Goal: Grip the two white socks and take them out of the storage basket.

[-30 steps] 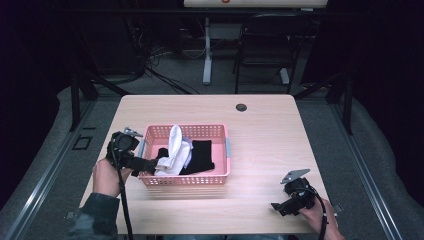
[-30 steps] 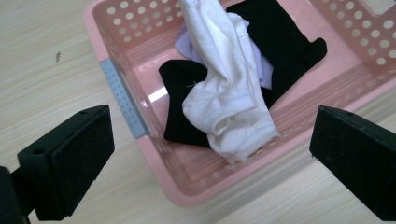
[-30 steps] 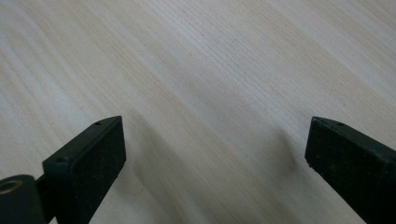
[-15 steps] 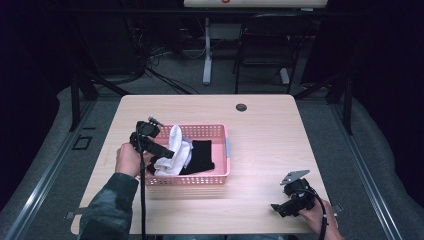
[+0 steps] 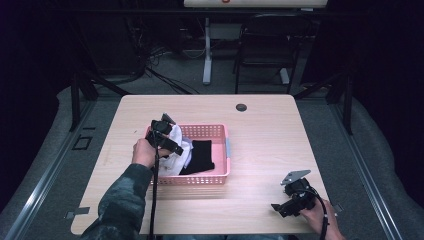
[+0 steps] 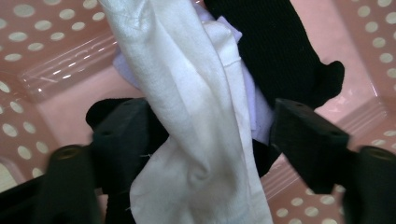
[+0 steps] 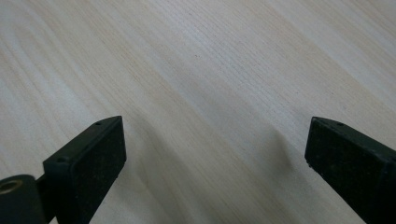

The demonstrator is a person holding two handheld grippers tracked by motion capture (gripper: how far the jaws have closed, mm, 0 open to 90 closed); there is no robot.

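Observation:
A pink perforated basket (image 5: 222, 176) stands left of the table's middle, holding a white cloth (image 5: 178, 150) and a black cloth (image 5: 202, 155). My left gripper (image 5: 169, 142) reaches down into the basket's left half, onto the white cloth. In the left gripper view its jaws have just been closing. The white cloth (image 6: 187, 93) hangs loose between the jaws of the left gripper (image 6: 210, 116), not visibly squeezed, with the black cloth (image 6: 275, 51) behind and the basket floor (image 6: 46, 56) beneath. My right gripper (image 5: 277, 207) rests near the table's front right. That right gripper (image 7: 215, 135) stands open over bare wood.
The light wooden table (image 5: 270, 140) has a round black grommet (image 5: 241, 107) near its far edge. Behind the table stand a chair and desk legs on a dark floor. Bare tabletop lies right of the basket.
My left hand has moved from outside the basket's left side to over it and down onto the white cloth. The right hand has kept still.

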